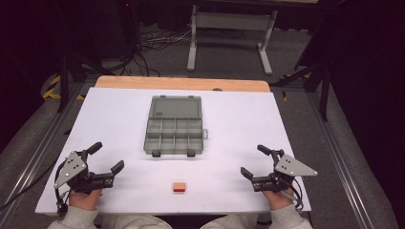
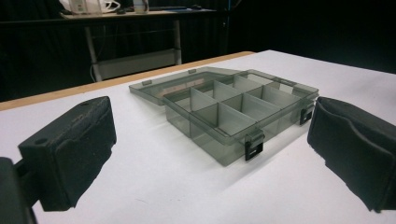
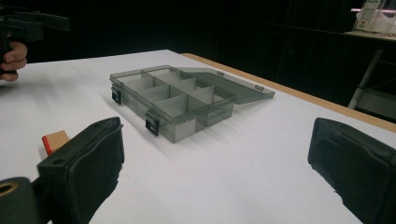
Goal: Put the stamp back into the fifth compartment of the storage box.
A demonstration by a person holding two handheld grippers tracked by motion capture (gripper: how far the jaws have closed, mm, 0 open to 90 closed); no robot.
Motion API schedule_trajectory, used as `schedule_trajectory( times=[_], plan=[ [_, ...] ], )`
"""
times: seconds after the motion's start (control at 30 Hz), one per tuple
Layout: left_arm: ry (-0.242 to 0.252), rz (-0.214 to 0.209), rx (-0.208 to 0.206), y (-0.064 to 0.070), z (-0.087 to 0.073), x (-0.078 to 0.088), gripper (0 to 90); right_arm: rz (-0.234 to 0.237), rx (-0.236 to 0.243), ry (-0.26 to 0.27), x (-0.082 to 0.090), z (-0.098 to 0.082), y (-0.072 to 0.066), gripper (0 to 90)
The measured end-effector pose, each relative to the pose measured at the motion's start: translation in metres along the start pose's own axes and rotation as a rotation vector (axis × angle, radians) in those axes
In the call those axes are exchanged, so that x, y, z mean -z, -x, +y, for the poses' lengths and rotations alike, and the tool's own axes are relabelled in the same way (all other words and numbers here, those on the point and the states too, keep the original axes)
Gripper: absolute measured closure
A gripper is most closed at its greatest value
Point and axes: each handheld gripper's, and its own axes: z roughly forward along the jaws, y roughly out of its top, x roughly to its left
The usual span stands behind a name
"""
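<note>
Person's forearms are getting cut off at the bottom edge of the high view, sleeves only partly showing. In the right gripper view, the small wooden block (image 3: 55,141) with a red end is lying half hidden behind the near jaw, so just one corner is showing; its full shape is readable from the high view, where the block (image 1: 179,187) is sitting on the white table (image 1: 119,119) near the front edge. At the far left of the right gripper view, the other hand (image 3: 13,60) is being clipped by the frame. Room beyond the table is sitting in darkness, details hard to make out. Grey compartment box (image 1: 174,135) is lying open at mid-table, lid (image 1: 175,107) folded flat toward the far side, compartments looking bare; two dark latches are facing the person. Left gripper (image 1: 106,156) is resting at the front left, jaws spread wide, nothing between them. Right gripper (image 1: 255,161) is resting at the front right, jaws likewise spread and gripping nothing. The block is lying between the two grippers, well apart from both, somewhat nearer the front edge than either pair of jaws. The box is lying beyond the block, ahead of both grippers.
</note>
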Motion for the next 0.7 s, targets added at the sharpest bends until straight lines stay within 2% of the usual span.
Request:
schedule_trajectory(
  times=[0.3,0.47,0.7],
  plan=[
    [0.003,-0.013,0.013,0.0028,0.0018,-0.0007,1.0,-0.003,-0.005,0.005,0.0002,-0.0011,0.0005,4.4],
    [0.002,-0.031,-0.005,0.0048,0.0037,-0.0006,0.4,-0.001,-0.016,0.007,-0.0004,-0.002,0.001,4.4],
    [0.034,-0.007,0.026,0.0015,0.0051,0.0016,0.2,-0.004,-0.02,0.01,0.0002,-0.0022,0.0013,4.4]
  ],
)
